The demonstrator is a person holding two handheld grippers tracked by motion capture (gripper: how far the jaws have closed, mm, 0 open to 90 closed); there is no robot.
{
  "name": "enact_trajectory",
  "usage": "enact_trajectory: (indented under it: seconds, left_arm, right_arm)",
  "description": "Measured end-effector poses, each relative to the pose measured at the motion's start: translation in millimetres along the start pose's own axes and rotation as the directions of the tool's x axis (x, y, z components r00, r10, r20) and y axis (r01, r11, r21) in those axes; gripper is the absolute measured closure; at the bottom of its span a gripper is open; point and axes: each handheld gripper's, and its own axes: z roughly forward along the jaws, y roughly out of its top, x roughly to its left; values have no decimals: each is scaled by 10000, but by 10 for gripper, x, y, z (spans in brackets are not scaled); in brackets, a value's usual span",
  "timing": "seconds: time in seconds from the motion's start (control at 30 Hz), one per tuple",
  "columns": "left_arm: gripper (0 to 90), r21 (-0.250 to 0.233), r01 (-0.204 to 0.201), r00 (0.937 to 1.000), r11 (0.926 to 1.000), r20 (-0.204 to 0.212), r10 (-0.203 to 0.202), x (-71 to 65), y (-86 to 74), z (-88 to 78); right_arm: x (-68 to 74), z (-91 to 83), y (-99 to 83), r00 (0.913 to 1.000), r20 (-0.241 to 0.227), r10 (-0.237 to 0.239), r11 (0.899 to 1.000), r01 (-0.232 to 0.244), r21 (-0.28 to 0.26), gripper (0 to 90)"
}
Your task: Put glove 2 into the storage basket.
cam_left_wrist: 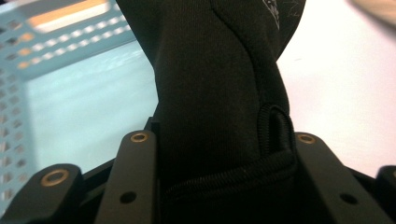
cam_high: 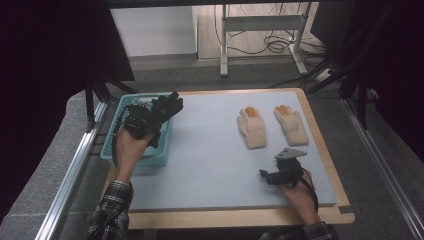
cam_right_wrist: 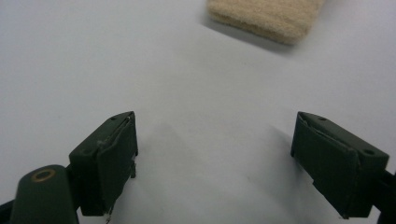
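Observation:
My left gripper (cam_high: 145,120) is shut on a black glove (cam_high: 165,107) and holds it above the right rim of a light blue basket (cam_high: 112,145). In the left gripper view the black glove (cam_left_wrist: 219,79) fills the space between the two jaws, its cuff seam pinched at the bottom. Two cream gloves with orange fingertips lie flat on the grey mat, one at the left (cam_high: 251,128) and one at the right (cam_high: 291,124). My right gripper (cam_high: 267,176) rests low on the mat in front of them, open and empty. A cream cuff (cam_right_wrist: 266,18) shows at the top of the right gripper view.
The grey mat (cam_high: 210,150) covers a wooden table whose edge (cam_high: 240,217) runs along the front. A metal rail (cam_high: 70,170) lies left of the basket. A desk frame and cables (cam_high: 260,35) stand behind the table.

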Motion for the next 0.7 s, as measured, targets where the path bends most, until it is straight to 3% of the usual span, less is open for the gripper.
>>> enact_trajectory:
  seconds: [0.13,0.17,0.27,0.47,0.5,0.57,0.6,0.67,0.7]
  left_arm:
    - [606,266,718,9967,9971,-391,-707,274,-79,59]
    - [605,266,718,9967,9971,-391,-707,274,-79,59]
    - [602,597,1303,9896,9897,-695,-1261,476,-159,161]
    - [597,1231,1771,9781,9765,-1322,-1607,689,-228,348]
    - [595,1231,1771,9781,9765,-1322,-1607,689,-228,348]
    - [591,1581,1929,9727,9684,-1607,-1676,749,-234,438]
    - [590,1581,1929,9727,9684,-1607,-1676,749,-234,438]
    - [586,2015,2021,9680,9584,-1900,-1642,793,-234,549]
    - [583,2015,2021,9680,9584,-1900,-1642,793,-234,549]
  right_arm:
    - [-1,0,0,10000,-3,4,10000,-4,0,143]
    - [-1,0,0,10000,-3,4,10000,-4,0,143]
    - [-1,0,0,10000,-4,9,10000,-9,2,143]
    - [-1,1,0,10000,-6,6,10000,-6,-3,143]
    - [-1,1,0,10000,-7,9,10000,-9,-3,143]
    - [-1,1,0,10000,-7,9,10000,-9,-2,143]
    - [-1,1,0,10000,-8,10,10000,-10,-2,143]
    - [-1,1,0,10000,-8,11,10000,-11,-2,143]
    - [-1,1,0,10000,-8,11,10000,-11,-2,143]
